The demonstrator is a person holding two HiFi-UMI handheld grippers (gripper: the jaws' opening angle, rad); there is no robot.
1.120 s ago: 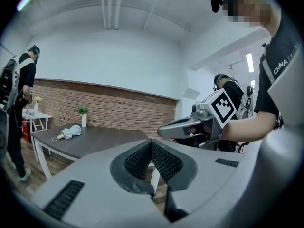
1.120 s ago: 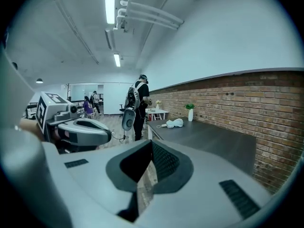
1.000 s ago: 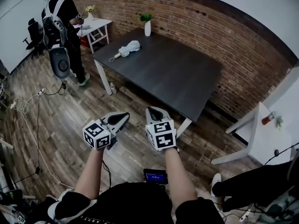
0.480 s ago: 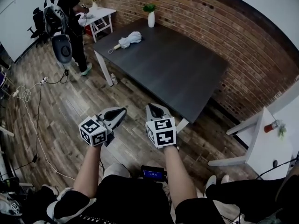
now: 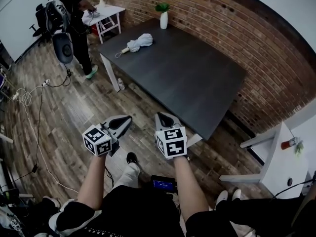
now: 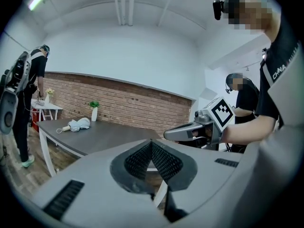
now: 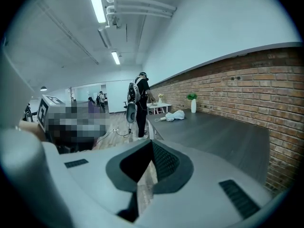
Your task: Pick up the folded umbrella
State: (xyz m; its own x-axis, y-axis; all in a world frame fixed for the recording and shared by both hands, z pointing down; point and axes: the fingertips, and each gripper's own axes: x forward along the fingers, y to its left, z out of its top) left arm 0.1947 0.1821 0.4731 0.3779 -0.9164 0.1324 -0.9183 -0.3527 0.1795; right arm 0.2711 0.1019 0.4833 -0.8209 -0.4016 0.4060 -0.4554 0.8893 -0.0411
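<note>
The folded umbrella (image 5: 139, 42), pale grey-white with a light handle, lies near the far left corner of the dark table (image 5: 197, 83). It shows small and far off in the left gripper view (image 6: 77, 124) and the right gripper view (image 7: 176, 115). My left gripper (image 5: 127, 118) and right gripper (image 5: 162, 116) hover side by side over the wooden floor, short of the table's near corner and well away from the umbrella. Both are shut with nothing held. The left gripper view shows its own jaws (image 6: 152, 144) closed and the right gripper (image 6: 172, 134) beside them.
A white vase with a green plant (image 5: 163, 18) stands at the table's far edge. A person with a backpack (image 5: 69, 14) stands by a small white table (image 5: 106, 11) at the far left. Cables (image 5: 29, 98) trail over the floor. Another white table (image 5: 284, 157) stands at right.
The table and umbrella have drawn slightly nearer and shifted right in the head view. Both grippers sit a little lower in the picture. A foot has stepped into view below them.
</note>
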